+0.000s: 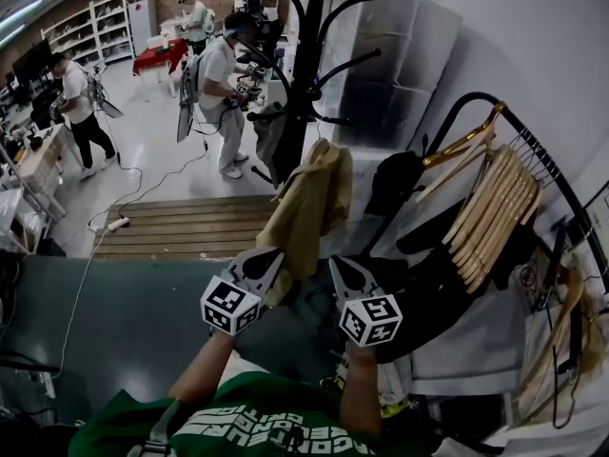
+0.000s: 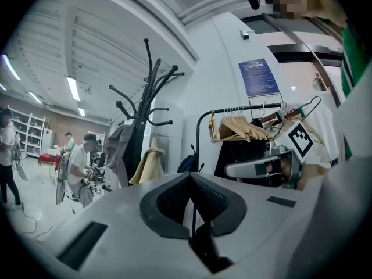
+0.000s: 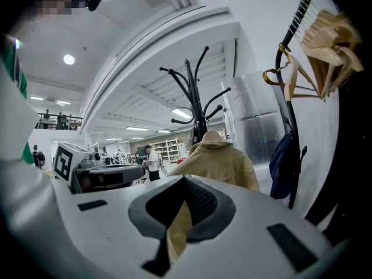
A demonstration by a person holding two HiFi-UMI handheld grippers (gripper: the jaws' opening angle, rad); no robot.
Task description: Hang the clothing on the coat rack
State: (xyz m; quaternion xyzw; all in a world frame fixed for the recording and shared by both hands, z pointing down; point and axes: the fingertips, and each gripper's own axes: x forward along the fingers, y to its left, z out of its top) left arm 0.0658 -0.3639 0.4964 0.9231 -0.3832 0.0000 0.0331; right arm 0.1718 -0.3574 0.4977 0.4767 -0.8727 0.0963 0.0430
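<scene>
The tan jacket (image 1: pixel 309 203) is up on the black coat rack (image 1: pixel 309 65), draped against the pole below the curved upper hooks; which hook carries it, I can't tell. The right gripper (image 1: pixel 343 269) is clamped on the jacket's lower edge, and its own view shows tan cloth pinched between the closed jaws. The left gripper (image 1: pixel 269 258) sits just beside that hem with its jaws pressed together, and no cloth shows between them. To the right of the rack stands a clothes rail (image 1: pixel 557 184) with a bunch of wooden hangers (image 1: pixel 495 208). Behind the rack, a person in white (image 1: pixel 221 93) stands on the floor.
</scene>
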